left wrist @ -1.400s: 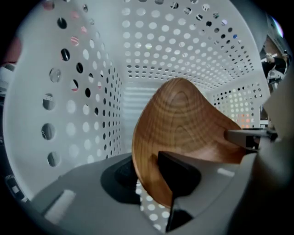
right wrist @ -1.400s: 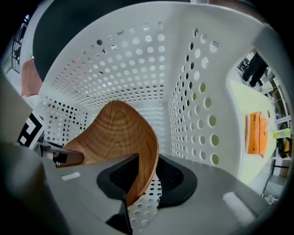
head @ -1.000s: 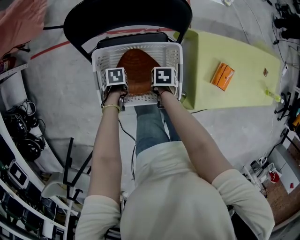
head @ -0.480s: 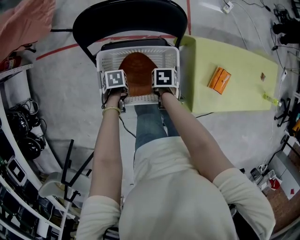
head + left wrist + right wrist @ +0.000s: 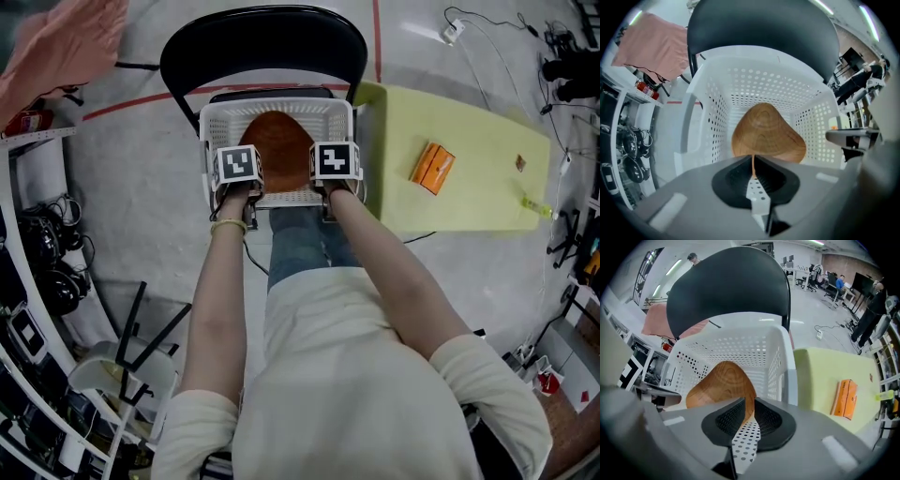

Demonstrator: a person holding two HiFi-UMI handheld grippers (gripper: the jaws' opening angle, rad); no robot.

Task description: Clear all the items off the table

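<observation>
A white perforated basket [image 5: 214, 141] stands on the seat of a black chair [image 5: 262, 42]. A brown wooden bowl [image 5: 277, 150] lies in it on its side. Both grippers hang over the basket's near end and point down. My left gripper [image 5: 236, 173] is shut with nothing in it; its jaws have just closed, and the bowl [image 5: 766, 133] lies beyond them. My right gripper [image 5: 336, 167] is open by a narrow gap with nothing between the pads; its jaws have just been closing. The bowl [image 5: 724, 383] and the basket [image 5: 740, 350] show past them.
A yellow-green table [image 5: 469, 202] stands to the right of the chair. It holds an orange packet [image 5: 431, 167], a small dark item [image 5: 518, 163] and a thin green piece [image 5: 536, 202]. Shelves with gear line the left. A pink cloth [image 5: 66, 47] hangs at the far left.
Both grippers have lifted a little over the basket's near end. The bowl has stayed in the basket. The head view has shifted slightly.
</observation>
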